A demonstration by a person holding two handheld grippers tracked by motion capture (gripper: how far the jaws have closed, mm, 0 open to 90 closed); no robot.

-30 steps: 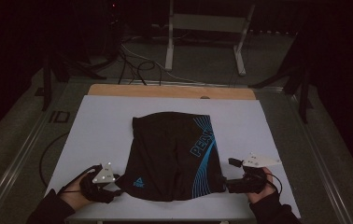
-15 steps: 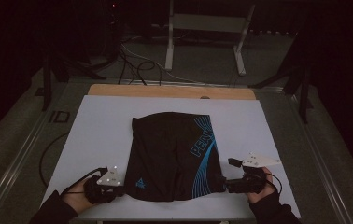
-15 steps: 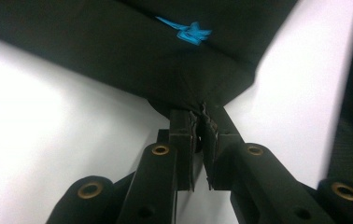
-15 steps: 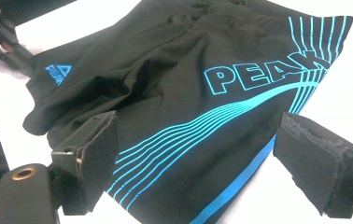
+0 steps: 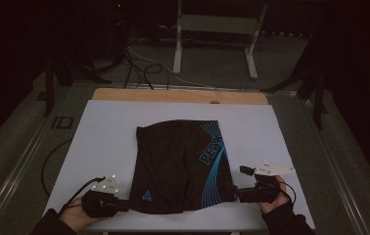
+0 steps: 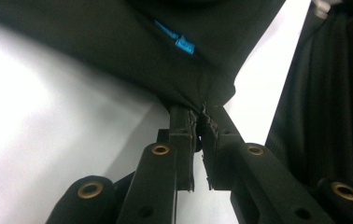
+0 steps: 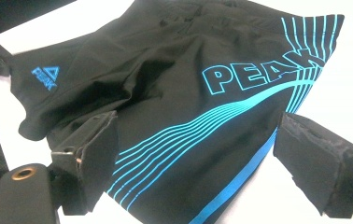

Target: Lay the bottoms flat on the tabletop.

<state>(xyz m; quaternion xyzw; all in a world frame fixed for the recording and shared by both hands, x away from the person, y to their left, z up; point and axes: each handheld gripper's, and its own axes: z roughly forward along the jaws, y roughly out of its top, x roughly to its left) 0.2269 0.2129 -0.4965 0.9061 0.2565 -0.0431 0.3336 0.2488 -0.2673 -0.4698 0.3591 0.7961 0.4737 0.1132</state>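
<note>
White table sheet (image 5: 104,142), seemingly dark room.

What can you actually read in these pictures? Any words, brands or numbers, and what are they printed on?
"PEAK": large outlined turquoise letters on the black fabric shorts with turquoise curved stripes.
"PEAK": small, under a turquoise triangle logo near one corner of the same shorts.
"ID": a pale mark on the dark floor left of the white table; it reads roughly so, dim.
Small turquoise tag on the shorts: too blurred to read.
</note>
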